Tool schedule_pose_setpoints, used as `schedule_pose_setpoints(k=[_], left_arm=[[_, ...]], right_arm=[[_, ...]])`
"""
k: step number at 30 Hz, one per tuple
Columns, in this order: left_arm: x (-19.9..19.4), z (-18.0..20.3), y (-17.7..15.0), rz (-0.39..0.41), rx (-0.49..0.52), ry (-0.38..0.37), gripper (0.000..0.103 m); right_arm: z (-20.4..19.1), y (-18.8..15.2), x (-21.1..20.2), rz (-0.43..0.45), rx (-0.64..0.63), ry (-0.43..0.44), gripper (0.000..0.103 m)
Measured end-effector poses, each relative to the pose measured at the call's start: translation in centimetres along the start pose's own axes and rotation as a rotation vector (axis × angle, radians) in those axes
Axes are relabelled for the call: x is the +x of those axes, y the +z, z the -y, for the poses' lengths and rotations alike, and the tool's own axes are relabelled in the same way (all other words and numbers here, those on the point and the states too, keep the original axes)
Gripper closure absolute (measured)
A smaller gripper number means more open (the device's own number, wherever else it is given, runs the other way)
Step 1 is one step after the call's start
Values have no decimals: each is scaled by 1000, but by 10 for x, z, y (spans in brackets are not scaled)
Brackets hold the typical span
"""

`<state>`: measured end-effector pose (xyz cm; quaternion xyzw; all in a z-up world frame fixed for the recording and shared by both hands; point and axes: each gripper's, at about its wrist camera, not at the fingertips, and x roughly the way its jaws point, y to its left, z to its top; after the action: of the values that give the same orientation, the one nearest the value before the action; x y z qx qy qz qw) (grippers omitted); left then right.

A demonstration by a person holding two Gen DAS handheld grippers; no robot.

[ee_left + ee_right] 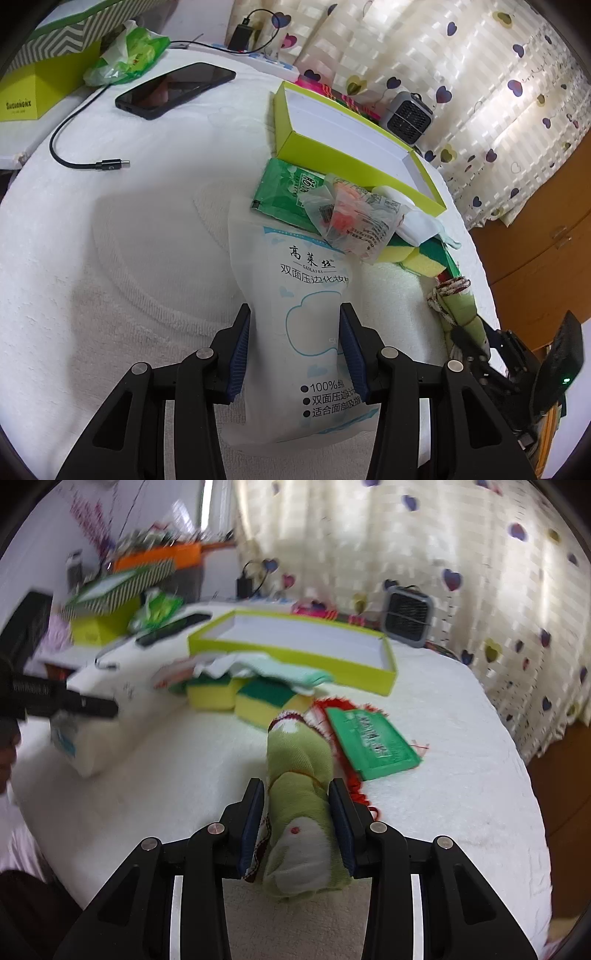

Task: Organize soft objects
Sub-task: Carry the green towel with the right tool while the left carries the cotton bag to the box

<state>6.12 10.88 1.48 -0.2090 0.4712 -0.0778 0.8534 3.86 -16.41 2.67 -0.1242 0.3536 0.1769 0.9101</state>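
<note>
Left gripper (pixel 294 321) clamps glossy plastic pouch (pixel 299 306); right gripper (pixel 295 799) clamps rolled cloth (pixel 299 794)

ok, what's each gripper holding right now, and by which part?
Left gripper pinches the white cotton-pad pouch across its middle, squeezing it narrow. Right gripper grips the rolled green sock by its near end.

A black phone (pixel 175 89) and a loose black cable (pixel 74 147) are laid on the white cloth-covered table (pixel 129 240), with a small grey fan (pixel 408 116) positioned before the heart-patterned curtain (pixel 480 74).
</note>
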Motion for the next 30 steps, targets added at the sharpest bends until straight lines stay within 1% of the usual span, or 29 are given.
schedule_pose_setpoints(k=[2,6,7,8,9,11,12,13,15,17,20,24,30], left_arm=[[0,0,0,0,1,0,59],[0,-1,0,0,-1,-1,58],[0,-1,0,0,-2,-1,58],[0,0,0,0,-1,-1,58],[1,0,0,-1,-2,-2,58],[2,0,1,-1,-2,-1,58],[1,0,1,0,0,-1,58],[1,-1,1,0,-1,-2,58],[2,-1,1,2,-1,-4,58],[2,-1,1,3,2,-4,59],[2,2,1,12,25,10,60],[-3,5,2,36,39,15,67],[-24,10,5,89,68,36,71]], right_arm=[[-4,-1,8,-31,-29,-52,64],[3,1,13,-46,30,-54,64],[3,1,11,-38,34,-56,72],[-3,1,5,-10,12,-65,76],[-9,2,0,9,-19,-71,77],[-25,2,-16,97,-101,-81,78],[-28,3,-23,135,-112,-69,78],[-27,6,-27,152,-99,-42,78],[-20,10,-29,156,-54,-6,78],[-7,12,-29,146,31,79,77],[6,15,-27,134,143,160,77],[4,18,-26,129,144,140,77],[0,24,-24,128,151,152,77]])
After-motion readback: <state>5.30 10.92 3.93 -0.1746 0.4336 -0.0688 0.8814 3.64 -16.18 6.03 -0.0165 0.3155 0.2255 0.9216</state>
